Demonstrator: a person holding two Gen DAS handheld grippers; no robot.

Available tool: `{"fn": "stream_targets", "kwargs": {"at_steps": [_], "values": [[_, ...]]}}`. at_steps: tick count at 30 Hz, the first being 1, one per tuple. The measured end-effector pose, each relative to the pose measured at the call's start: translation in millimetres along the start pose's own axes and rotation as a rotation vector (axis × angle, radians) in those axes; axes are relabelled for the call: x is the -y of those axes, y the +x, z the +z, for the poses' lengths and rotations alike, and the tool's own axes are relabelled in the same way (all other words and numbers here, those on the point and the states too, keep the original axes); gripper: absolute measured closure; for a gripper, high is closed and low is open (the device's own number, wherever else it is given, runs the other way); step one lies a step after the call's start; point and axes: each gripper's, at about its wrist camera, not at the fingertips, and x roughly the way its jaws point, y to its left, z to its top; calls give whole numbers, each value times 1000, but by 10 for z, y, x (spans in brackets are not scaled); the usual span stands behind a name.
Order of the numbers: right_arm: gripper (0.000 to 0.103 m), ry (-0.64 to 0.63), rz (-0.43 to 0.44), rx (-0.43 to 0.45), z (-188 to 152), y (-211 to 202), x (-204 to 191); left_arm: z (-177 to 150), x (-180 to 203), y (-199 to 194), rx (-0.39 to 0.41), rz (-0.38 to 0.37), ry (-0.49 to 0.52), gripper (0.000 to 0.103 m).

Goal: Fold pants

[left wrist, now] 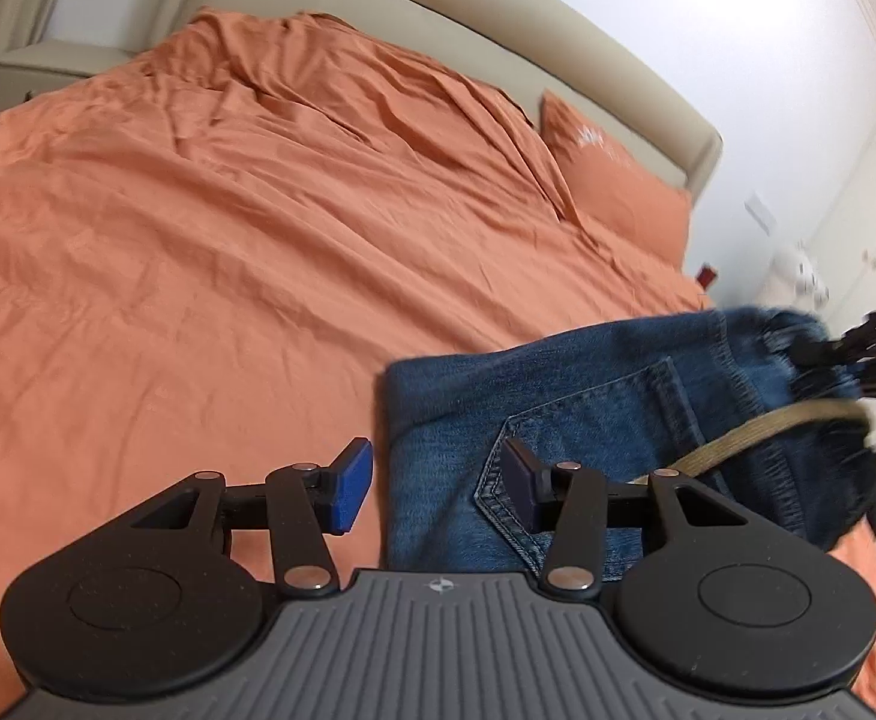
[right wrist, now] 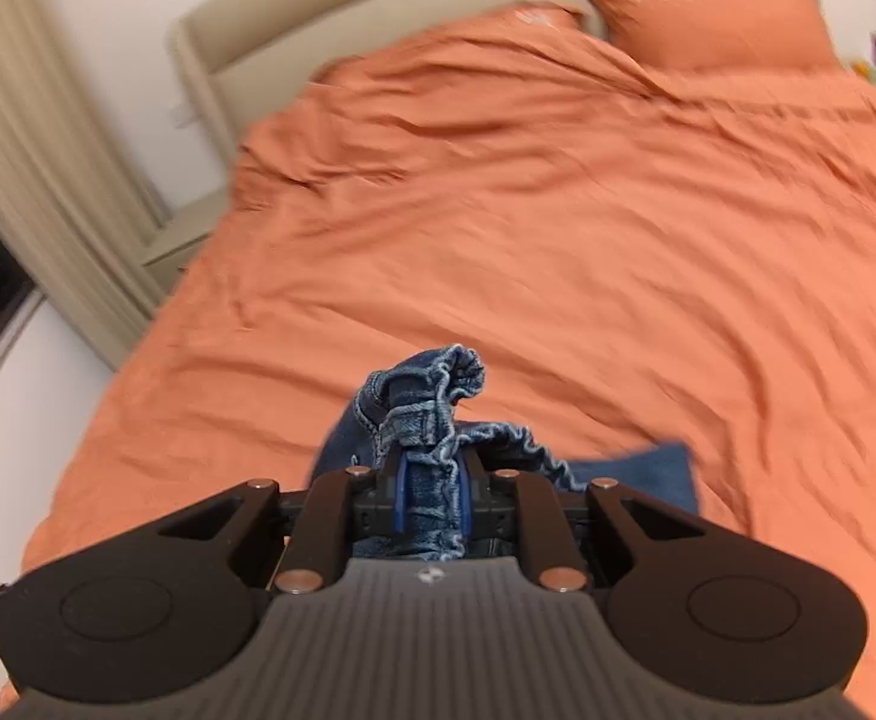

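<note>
On orange bedding [left wrist: 210, 252]: jeans [left wrist: 558, 420] lying folded near the close edge, far corner lifted and blurring into a dark shape at the frame's right; what that shape is, hard telling. Tan strap [left wrist: 756, 432] crossing the denim, ends cut off. Left gripper [left wrist: 438, 480] hovering low, tilting down, blue pads [left wrist: 351, 483] standing apart, empty, straddling the jeans' left edge without pressing. Right gripper [right wrist: 432, 495] raised, angling downward, clamping bunched denim hem [right wrist: 432, 402] between nearly closed pads; cloth under its body hidden. Denim showing dark blue, pale stitching, back pocket [left wrist: 588, 450] facing up. Pillow [right wrist: 702, 12] lying by headboard [left wrist: 558, 54].
</note>
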Motion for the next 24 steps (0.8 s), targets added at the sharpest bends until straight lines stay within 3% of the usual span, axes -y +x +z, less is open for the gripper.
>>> {"fn": "stream_targets", "kwargs": {"at_steps": [9, 16, 19, 21, 24], "values": [[92, 134, -67, -93, -461, 716, 1065, -142, 175, 210, -60, 11, 76, 49], [90, 110, -116, -106, -598, 1102, 1242, -199, 161, 406, -98, 51, 94, 49], [85, 60, -128, -52, -617, 975, 1135, -190, 128, 423, -99, 56, 81, 49], [77, 31, -153, 22, -642, 746, 1055, -186, 132, 390, -94, 52, 80, 49], [76, 45, -176, 145, -802, 337, 993, -176, 161, 329, -80, 35, 70, 49]]}}
